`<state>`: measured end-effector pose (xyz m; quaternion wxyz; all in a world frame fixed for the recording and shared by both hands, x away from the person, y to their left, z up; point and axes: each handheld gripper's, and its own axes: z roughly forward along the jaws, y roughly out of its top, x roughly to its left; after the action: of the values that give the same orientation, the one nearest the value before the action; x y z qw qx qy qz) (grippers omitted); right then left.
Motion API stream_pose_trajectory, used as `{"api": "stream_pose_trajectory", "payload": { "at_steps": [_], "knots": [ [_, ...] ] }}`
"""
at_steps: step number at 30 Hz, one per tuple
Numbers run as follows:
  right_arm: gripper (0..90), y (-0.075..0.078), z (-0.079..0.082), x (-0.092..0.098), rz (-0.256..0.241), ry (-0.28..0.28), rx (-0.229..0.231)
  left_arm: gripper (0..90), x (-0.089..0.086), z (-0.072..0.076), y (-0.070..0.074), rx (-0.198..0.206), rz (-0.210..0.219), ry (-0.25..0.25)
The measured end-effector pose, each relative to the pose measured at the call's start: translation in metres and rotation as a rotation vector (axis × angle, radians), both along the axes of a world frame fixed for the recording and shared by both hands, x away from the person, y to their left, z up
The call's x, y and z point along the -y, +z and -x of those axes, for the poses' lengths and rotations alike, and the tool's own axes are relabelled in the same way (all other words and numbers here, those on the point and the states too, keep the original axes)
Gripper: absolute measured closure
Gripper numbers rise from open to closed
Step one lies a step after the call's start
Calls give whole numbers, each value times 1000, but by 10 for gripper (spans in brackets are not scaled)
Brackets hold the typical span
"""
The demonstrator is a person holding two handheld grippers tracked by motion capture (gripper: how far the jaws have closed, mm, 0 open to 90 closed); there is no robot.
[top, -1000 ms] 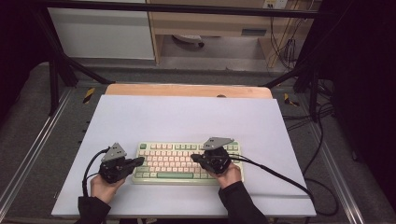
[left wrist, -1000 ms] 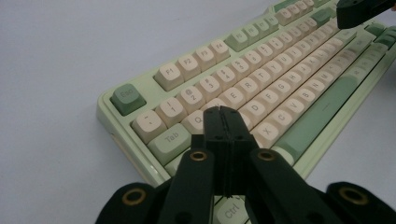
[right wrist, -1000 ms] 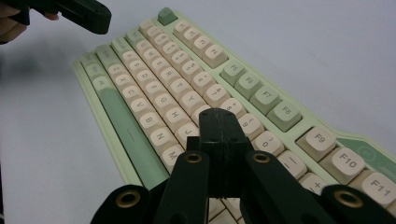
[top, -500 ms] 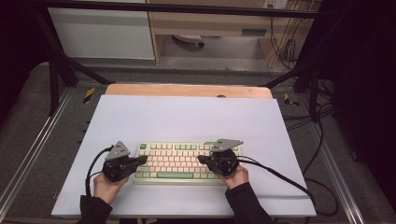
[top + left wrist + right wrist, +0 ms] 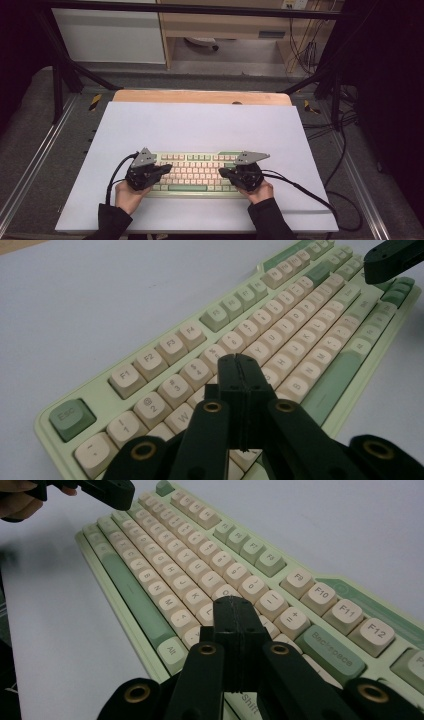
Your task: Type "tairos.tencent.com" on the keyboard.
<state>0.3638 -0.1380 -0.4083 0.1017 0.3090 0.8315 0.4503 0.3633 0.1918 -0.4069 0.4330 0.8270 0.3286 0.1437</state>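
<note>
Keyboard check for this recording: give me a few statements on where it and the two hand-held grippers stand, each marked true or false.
1. The keyboard lies flat on the white table. True.
2. The left hand-held gripper has its jaws wide open. False: they are pressed together.
3. The right hand-held gripper is over the keyboard's Backspace end. True.
4. The Esc key is beige. False: it is green.
5. The right hand-held gripper grips a loose keycap. False: its shut jaws hold nothing.
</note>
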Motion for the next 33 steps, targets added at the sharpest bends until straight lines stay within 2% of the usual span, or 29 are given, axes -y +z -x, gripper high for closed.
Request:
{"api": "stream_pose_trajectory", "payload": {
  "at_steps": [14,33],
  "knots": [
    [900,-4,2,0,-3,8,-3,900,23,-14,-12,-24,-66,2],
    [900,-5,3,1,-4,8,-1,900,28,-17,-22,-33,-104,1]
  ]
}}
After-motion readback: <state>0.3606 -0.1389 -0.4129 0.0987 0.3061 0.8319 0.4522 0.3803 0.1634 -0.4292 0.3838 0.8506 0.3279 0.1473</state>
